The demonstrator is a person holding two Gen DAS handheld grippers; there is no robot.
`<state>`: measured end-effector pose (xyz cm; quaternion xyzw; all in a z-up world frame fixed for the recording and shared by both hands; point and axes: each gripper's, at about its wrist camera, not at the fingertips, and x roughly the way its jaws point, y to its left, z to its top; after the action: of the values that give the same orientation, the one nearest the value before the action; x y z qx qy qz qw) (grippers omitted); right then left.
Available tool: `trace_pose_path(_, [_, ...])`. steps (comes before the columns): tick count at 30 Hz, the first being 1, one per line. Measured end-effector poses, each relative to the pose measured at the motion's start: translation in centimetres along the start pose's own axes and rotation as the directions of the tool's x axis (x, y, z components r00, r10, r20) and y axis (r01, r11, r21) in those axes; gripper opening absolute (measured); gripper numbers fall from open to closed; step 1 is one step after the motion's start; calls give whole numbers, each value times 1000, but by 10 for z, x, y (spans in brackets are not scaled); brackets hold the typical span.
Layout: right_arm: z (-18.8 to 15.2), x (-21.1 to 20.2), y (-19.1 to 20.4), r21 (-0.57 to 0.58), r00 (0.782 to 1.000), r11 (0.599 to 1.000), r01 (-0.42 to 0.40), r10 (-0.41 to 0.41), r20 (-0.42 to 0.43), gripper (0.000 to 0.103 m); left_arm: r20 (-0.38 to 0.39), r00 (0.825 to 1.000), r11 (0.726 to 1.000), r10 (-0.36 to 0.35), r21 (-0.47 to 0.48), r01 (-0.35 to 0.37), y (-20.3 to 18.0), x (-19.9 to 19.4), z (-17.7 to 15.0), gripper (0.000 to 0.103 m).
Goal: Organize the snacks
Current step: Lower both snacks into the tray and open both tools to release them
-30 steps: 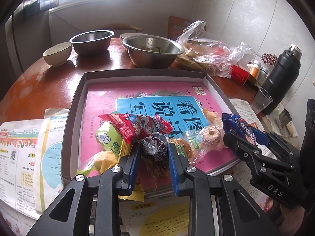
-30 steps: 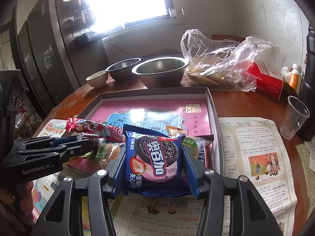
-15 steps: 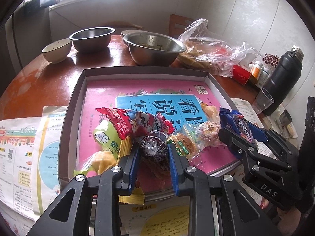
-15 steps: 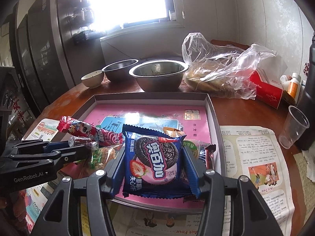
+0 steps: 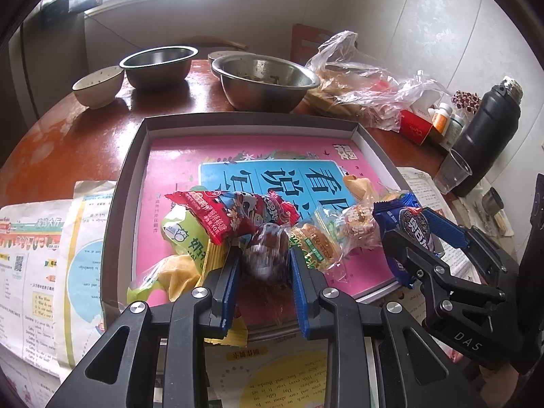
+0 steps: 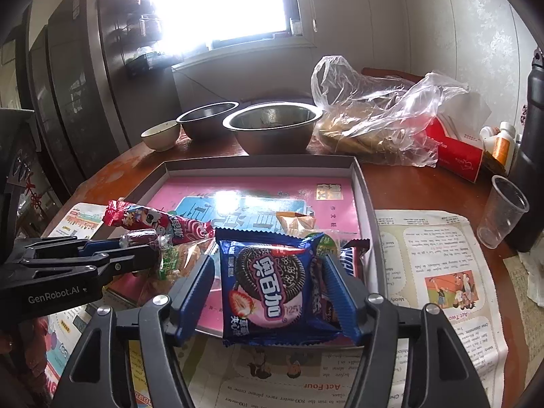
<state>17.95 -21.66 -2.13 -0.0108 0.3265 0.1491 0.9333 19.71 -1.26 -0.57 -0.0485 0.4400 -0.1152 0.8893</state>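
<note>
A grey box tray (image 5: 136,156) lined with a pink book holds a pile of snacks at its near edge. My left gripper (image 5: 265,258) is shut on a dark wrapped candy (image 5: 267,244) just above that pile, under a red snack packet (image 5: 231,214). A green-and-white packet (image 5: 185,238) and a small burger sweet (image 5: 316,241) lie beside it. My right gripper (image 6: 268,272) is opening its jaws around a blue cookie pack (image 6: 268,278). The pack rests on the tray's front right edge (image 6: 363,190), with a gap at the left pad.
Two steel bowls (image 5: 268,81) (image 5: 158,64) and a small ceramic bowl (image 5: 98,85) stand behind the tray. A clear plastic bag (image 5: 367,85), a red box, pill bottles, a black flask (image 5: 486,136) and a plastic cup (image 6: 503,210) crowd the right. Printed sheets lie under the tray.
The right jaws have spread apart from the blue cookie pack, which now lies loose between them. The left gripper still grips the dark candy in the same place.
</note>
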Motion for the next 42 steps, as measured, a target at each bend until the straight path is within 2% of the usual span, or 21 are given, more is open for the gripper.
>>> trace_pose_path(16, [-10, -21, -7, 17, 999, 1000, 18, -19, 31, 68, 11, 1000, 1000, -1, 11, 0, -4, -10, -3, 45])
trace_pose_path(25, [-14, -9, -19, 30, 998, 997, 67, -67, 20, 68, 14, 1000, 1000, 1, 14, -1, -5, -13, -5, 48])
trace_pose_path(28, [-13, -5, -20, 30, 997, 997, 75, -76, 12, 68, 17, 1000, 1000, 1, 17, -2, -5, -14, -6, 52])
trace_pose_path(39, [-11, -10, -19, 37, 998, 998, 59, -60, 18, 68, 28, 1000, 999, 10, 36, -11, -9, -18, -6, 62])
trace_pose_path(42, [-9, -16, -18, 39, 998, 997, 60, -62, 33, 72, 35, 999, 999, 14, 39, -15, -10, -21, -7, 65])
